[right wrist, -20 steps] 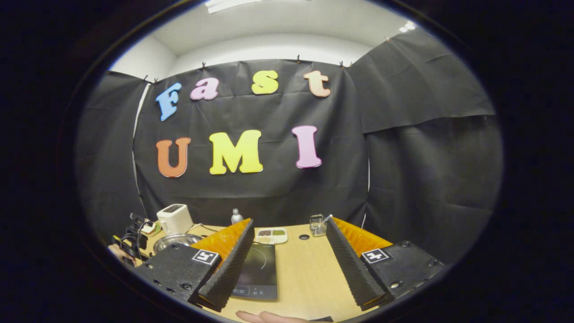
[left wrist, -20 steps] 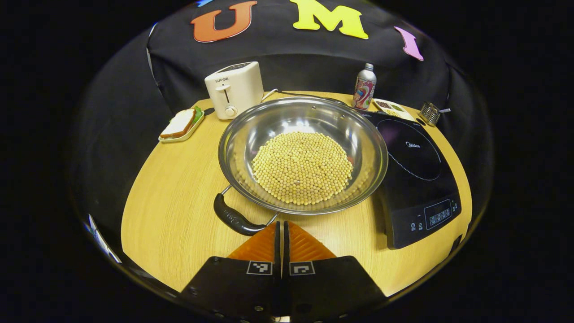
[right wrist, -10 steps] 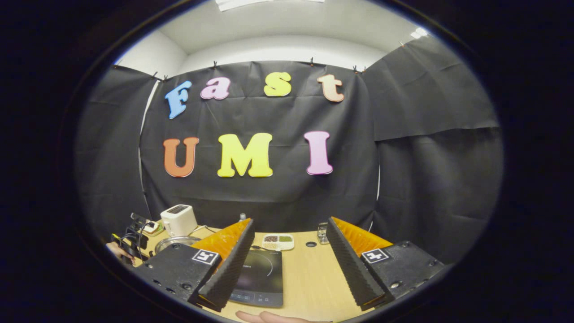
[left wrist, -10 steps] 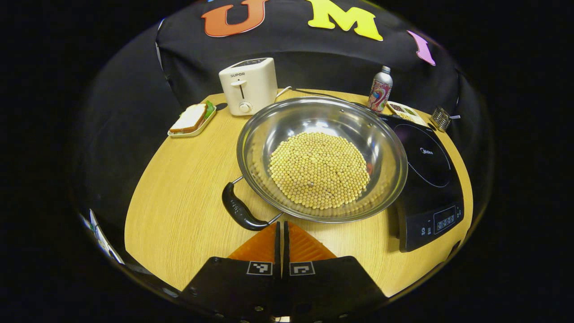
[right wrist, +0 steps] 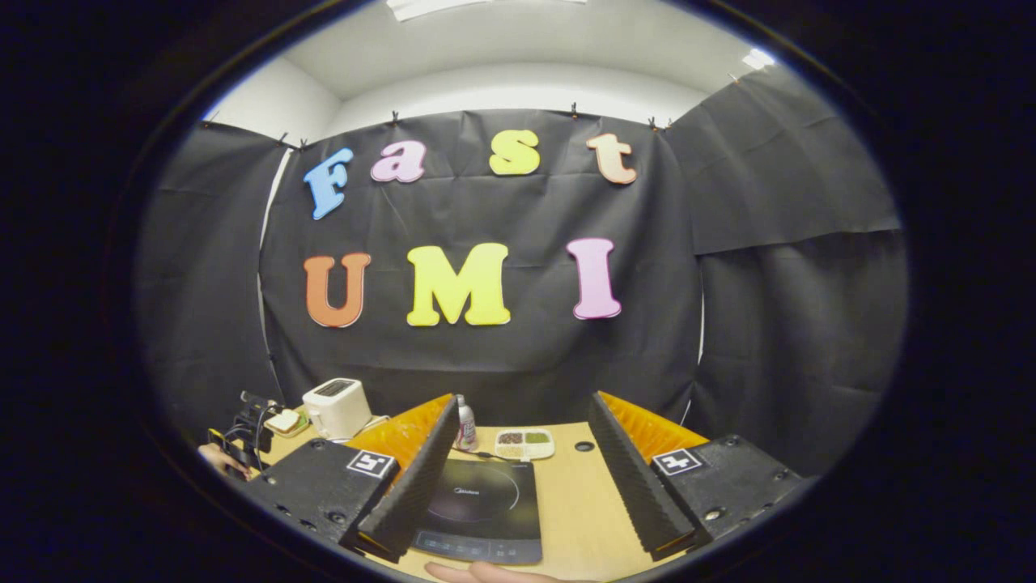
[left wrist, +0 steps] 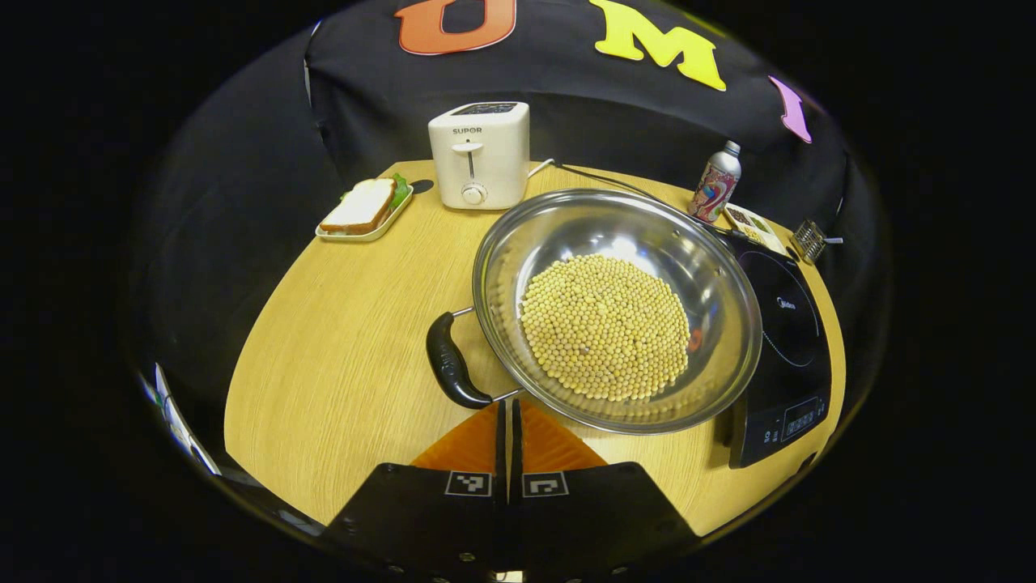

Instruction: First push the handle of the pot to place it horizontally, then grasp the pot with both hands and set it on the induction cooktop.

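Left gripper view:
Left gripper: fingers closed together, holding nothing, tips just beside the pot's black curved handle.
Pot: round steel pot of soybeans, on table, against black induction cooktop.

Right gripper view:
Right gripper: spread wide, empty, above cooktop.

Progress: handle push under way; two-handed lift pending.

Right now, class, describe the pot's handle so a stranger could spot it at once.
Start at the big steel pot of yellow beans, mid-table beside the induction cooktop. On its rim, on the side away from the cooktop, sits the handle: a short, curved black grip on two wire struts, the only black part of the pot.
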Demonstrator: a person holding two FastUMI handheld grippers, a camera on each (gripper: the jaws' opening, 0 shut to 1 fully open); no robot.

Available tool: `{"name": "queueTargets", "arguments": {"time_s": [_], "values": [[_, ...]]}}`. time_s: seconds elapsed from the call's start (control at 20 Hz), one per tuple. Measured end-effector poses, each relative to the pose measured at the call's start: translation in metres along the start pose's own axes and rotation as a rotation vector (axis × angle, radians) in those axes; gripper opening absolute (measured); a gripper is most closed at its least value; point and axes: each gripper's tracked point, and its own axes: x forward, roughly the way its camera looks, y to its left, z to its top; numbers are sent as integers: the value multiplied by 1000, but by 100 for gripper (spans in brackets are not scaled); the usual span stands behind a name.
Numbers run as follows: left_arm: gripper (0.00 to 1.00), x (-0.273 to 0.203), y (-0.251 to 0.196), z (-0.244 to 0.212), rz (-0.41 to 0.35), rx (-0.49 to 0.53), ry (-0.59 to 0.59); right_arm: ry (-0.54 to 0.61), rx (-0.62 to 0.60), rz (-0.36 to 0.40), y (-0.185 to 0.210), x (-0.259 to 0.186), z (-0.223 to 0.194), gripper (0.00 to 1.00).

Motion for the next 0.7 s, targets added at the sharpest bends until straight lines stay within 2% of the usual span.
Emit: {"name": "queueTargets", "arguments": {"time_s": [0.15, 0.2, 0.25, 0.5, 0.55, 0.65, 0.7], "values": [[0, 3, 9, 11, 5, 4, -10, -20, -9, 4, 8, 6, 9, 100], [10, 5, 10, 14, 1, 7, -9, -33, -16, 2, 9, 7, 12, 100], [0, 8, 10, 16, -3, 7, -4, -40, -15, 2, 11, 8, 14, 96], [0, 18, 25, 30, 4, 8, -6, -40, -10, -1, 19, 20, 9, 96], [0, 21, 27, 35, 2, 5, -5, -40, -10, -4, 20, 23, 8, 100], [0, 26, 32, 41, 4, -5, -4, -36, -15, -7, 24, 27, 2, 96], [0, 27, 33, 44, 6, -11, -2, -34, -21, -7, 27, 29, 0, 100]]}}
